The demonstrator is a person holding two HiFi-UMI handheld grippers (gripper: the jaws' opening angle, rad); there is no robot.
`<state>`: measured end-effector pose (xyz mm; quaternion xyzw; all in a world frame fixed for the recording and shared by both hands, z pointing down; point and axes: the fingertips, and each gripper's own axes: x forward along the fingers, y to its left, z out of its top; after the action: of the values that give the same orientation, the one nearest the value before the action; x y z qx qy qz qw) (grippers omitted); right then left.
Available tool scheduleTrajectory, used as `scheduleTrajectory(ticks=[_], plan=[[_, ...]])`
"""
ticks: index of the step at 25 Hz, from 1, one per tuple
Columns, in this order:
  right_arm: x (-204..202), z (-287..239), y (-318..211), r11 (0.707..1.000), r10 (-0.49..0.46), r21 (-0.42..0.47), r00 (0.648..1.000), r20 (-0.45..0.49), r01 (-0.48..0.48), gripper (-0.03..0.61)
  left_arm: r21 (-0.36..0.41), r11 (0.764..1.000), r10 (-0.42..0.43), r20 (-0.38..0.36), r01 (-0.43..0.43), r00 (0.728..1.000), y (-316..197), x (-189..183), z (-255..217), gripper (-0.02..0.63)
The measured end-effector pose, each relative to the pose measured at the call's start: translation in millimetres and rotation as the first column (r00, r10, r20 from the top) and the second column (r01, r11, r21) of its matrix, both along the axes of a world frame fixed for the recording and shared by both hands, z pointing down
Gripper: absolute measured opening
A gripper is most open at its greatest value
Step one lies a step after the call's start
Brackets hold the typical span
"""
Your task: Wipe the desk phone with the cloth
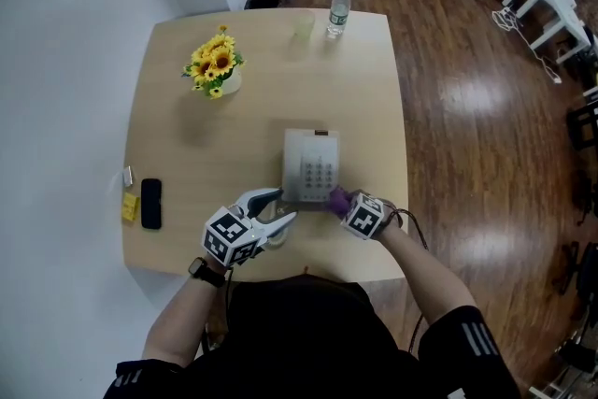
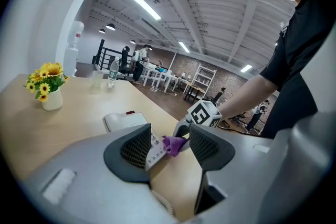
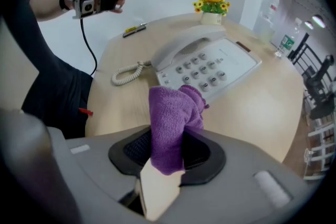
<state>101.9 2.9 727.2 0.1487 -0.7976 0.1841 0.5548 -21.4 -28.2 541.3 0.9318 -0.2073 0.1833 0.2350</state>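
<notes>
Now right gripper (image 1: 342,202) clamps cloth (image 3: 170,113) at near-right corner of phone (image 1: 311,165); left gripper (image 1: 279,208) jaws apart, empty, left.

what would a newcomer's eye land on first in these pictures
A purple cloth, bunched and pinched in the right gripper, sits at the near right corner of the white desk phone, at the middle front of the wooden table. The left gripper hangs open and empty just left of the phone. At the table's far left stand yellow sunflowers in a white vase.
</notes>
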Motion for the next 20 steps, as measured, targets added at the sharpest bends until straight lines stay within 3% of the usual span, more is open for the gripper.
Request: scheduleTrajectory(ticks=[7,13,20], plan=[[5.9,-57.7,-102.8,0.976,0.113,0.179,0.992,0.051,-0.121,0.15,0.017,0.999,-0.039,0.004,0.039,0.999,-3.5,-16.4,5.5,0.222],[-15.4,-77.5,-176.6,0.961,0.085,0.263,0.996,0.024,-0.088,0.15,0.019,0.999,-0.039,-0.007,0.039,0.999,-0.3,-18.3,0.6,0.222],[-16.3,-44.6,-171.3,0.973,0.097,0.216,0.994,-0.055,-0.083,0.15,0.001,0.998,-0.058,-0.01,0.058,0.998,3.7,-32.3,6.3,0.222]])
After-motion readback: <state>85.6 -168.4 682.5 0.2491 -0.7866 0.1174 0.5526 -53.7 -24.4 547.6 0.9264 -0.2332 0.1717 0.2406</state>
